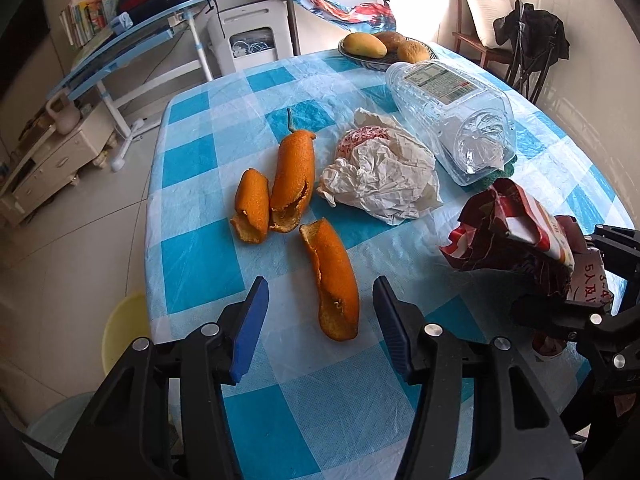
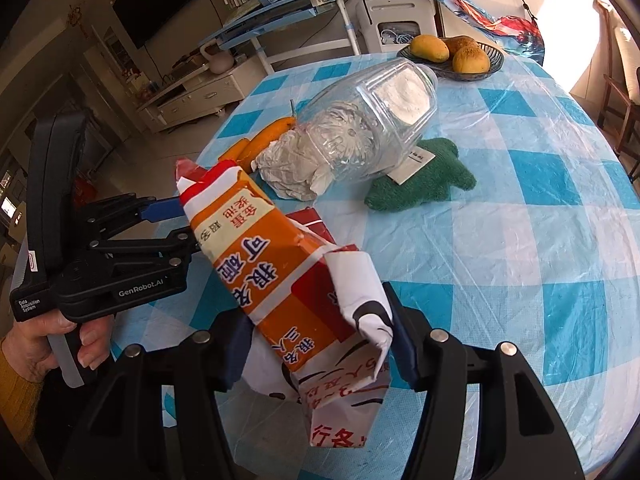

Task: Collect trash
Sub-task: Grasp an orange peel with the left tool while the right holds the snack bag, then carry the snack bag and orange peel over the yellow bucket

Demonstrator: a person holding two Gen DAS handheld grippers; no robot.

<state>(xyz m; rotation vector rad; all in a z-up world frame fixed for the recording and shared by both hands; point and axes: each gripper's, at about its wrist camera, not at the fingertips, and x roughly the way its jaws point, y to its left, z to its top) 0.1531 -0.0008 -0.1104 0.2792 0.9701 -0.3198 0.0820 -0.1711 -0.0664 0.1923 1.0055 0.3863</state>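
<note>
Left gripper (image 1: 320, 308): black frame, blue pads, jaws apart with nothing clamped; pads clear of the peel on both sides.
Nearest peel: curled orange strip of fruit peel (image 1: 330, 280) lies on the table between the left jaws, closer to the right pad, its near end about level with the fingertips.
Nearest peel, axis: long axis runs near to far, slightly tilted, the far end leaning left; hollow side faces left.
Other peels: two more orange peel strips (image 1: 276, 192) lie side by side further off and to the left; long axes also run near to far, the taller one ending in a thin stem at its far tip.
Right gripper (image 2: 316, 340): jaws closed onto a crumpled orange, red and white printed paper carton (image 2: 288, 276), pads pressing its lower part from both sides.
Carton, axis: long axis slants from near right up to far left; its torn end points toward the left gripper.
Crumpled white paper wrapper (image 1: 380, 176): on the table just right of the far peels, touching the bottle in the right view.
Clear plastic bottle with label (image 1: 452, 112): lying on its side, base toward the near side, partly over a green knitted cloth (image 2: 424, 184).
Table: blue and white checked plastic cloth (image 1: 208, 160).
Far edge: dark bowl of yellow fruit (image 2: 452, 56).
Person's hand (image 2: 52, 344): grips the left gripper's handle.
</note>
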